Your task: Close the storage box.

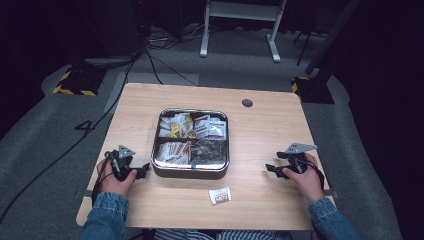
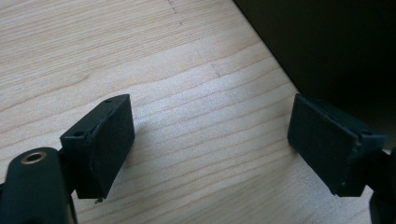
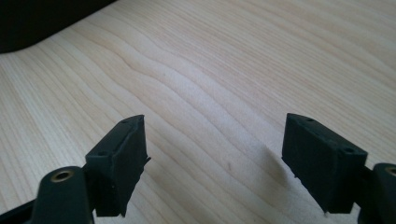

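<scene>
Both grippers, left (image 1: 142, 171) and right (image 1: 271, 169), sit w/ jaws spread wide, holding nothing. Loose packet (image 1: 220, 195) lies btwn them, tray (image 1: 190, 172) right beside the left one. Prob risk: it's flat, pads could just skid it along the table.

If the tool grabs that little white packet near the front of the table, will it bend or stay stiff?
The small white packet with an orange label lies flat and thin on the light wooden table, so it would probably flex and feel light. Lying so flat, it may slide when nudged and be hard to pinch. It has no round side, so rolling seems unlikely.
</scene>
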`<state>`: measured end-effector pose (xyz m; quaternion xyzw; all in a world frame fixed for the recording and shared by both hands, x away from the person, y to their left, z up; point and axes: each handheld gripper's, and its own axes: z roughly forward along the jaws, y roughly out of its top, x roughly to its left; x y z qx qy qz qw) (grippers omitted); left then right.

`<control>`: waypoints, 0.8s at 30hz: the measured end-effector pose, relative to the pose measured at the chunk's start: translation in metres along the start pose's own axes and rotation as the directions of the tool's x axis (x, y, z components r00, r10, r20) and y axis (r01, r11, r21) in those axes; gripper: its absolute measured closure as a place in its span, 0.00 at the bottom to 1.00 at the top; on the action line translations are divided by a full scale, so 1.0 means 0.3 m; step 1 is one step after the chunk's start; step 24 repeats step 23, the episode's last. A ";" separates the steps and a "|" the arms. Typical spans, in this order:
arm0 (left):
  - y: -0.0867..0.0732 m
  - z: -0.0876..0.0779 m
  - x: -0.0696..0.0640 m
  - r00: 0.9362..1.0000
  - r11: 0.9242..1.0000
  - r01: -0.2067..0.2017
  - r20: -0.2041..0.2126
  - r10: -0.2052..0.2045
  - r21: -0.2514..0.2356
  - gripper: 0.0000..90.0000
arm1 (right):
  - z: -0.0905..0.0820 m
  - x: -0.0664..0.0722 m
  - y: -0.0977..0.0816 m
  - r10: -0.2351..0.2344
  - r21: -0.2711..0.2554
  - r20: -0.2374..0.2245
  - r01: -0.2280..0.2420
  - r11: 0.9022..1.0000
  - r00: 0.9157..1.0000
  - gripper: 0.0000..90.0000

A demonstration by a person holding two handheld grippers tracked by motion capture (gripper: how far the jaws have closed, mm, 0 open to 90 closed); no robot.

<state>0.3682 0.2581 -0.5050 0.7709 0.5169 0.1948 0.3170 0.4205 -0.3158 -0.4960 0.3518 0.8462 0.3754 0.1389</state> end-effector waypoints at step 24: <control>0.000 0.000 0.000 1.000 1.000 0.001 0.000 -0.001 -0.001 0.17 | 0.025 -0.008 -0.018 -0.022 -0.001 0.024 0.022 1.000 0.999 0.15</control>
